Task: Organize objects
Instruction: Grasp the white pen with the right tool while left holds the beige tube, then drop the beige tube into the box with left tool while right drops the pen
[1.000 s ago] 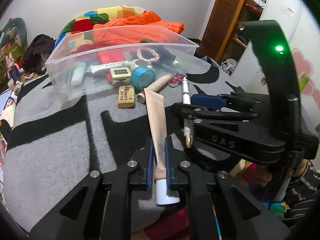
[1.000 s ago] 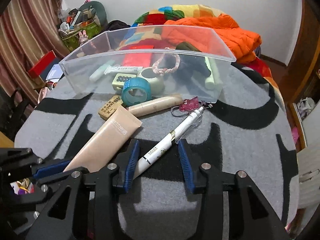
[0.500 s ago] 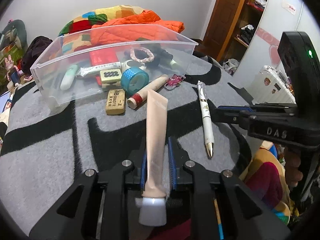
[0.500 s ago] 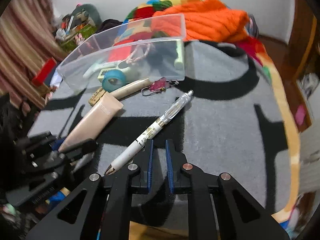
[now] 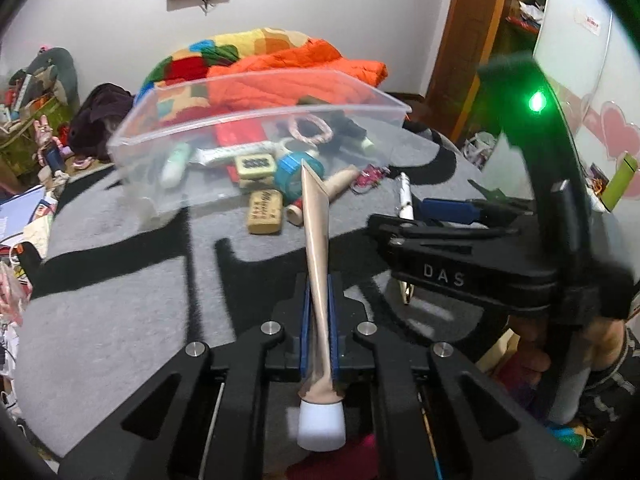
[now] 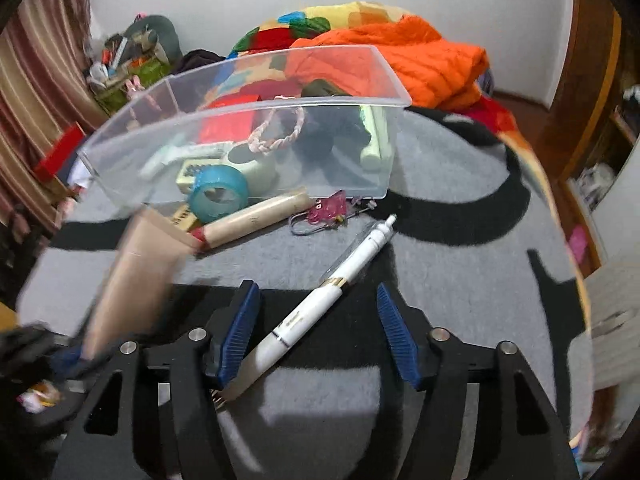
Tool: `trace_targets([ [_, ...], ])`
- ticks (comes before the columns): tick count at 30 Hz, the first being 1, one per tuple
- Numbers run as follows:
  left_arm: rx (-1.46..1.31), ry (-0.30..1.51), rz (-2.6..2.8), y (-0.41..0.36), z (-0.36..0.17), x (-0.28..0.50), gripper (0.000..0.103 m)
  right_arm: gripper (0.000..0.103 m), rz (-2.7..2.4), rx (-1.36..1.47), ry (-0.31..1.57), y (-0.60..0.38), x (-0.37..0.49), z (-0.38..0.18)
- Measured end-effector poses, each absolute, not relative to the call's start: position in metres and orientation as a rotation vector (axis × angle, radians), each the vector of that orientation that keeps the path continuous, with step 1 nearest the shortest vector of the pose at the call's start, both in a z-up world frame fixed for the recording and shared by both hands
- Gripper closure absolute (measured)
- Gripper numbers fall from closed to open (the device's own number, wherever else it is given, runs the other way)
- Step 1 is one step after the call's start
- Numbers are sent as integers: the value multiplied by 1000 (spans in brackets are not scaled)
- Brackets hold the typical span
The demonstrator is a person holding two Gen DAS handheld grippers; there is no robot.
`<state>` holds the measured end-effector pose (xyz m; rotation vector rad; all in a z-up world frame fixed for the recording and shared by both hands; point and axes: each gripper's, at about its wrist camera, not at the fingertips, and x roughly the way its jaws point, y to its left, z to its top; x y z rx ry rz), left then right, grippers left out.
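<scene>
On the grey-and-black blanket (image 5: 120,300), two tools work before a clear plastic bin (image 5: 256,120).

Left tool (image 5: 320,320) is clamped tight on a beige cream tube (image 5: 316,240), which tilts up off the blanket with its white cap (image 5: 322,426) nearest the camera and its flat crimped end toward the bin. Right tool (image 6: 316,332) points steeply down, its jaws opening around a white pen (image 6: 320,304) that lies slantwise on the blanket between the blue pads (image 6: 240,328), not gripped.
</scene>
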<state>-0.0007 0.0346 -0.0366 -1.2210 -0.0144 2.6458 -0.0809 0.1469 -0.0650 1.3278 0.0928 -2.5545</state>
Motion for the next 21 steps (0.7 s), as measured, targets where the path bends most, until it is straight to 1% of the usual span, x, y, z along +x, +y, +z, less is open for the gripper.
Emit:
trace_targets([
  [1, -1214, -19, 2652, 33, -34, 0, 96, 58, -2566, 1320, 103, 150, -79, -64],
  [2, -1206, -23, 2655, 31, -32, 2, 96, 70, -2569, 1320, 103, 153, -78, -62],
  [3, -1198, -24, 2659, 29, -30, 3, 96, 85, -2566, 1328, 96, 159, -78, -60],
  [4, -1188, -23, 2663, 29, -27, 3, 96, 90, -2548, 1342, 78, 166, -78, -59],
  [5, -1175, -20, 2666, 29, -24, 4, 96, 93, -2529, 1355, 58, 172, -78, -57],
  [13, -1136, -27, 2670, 30, -16, 2, 96, 93, -2521, 1385, 74, 206, -60, -54],
  [17, -1132, -28, 2681, 27, -11, -3, 96, 93, -2526, 1298, 17, 208, -51, -35],
  [21, -1116, -41, 2714, 20, -2, -8, 96, 93, -2530, 1190, 6, 198, -51, -11],
])
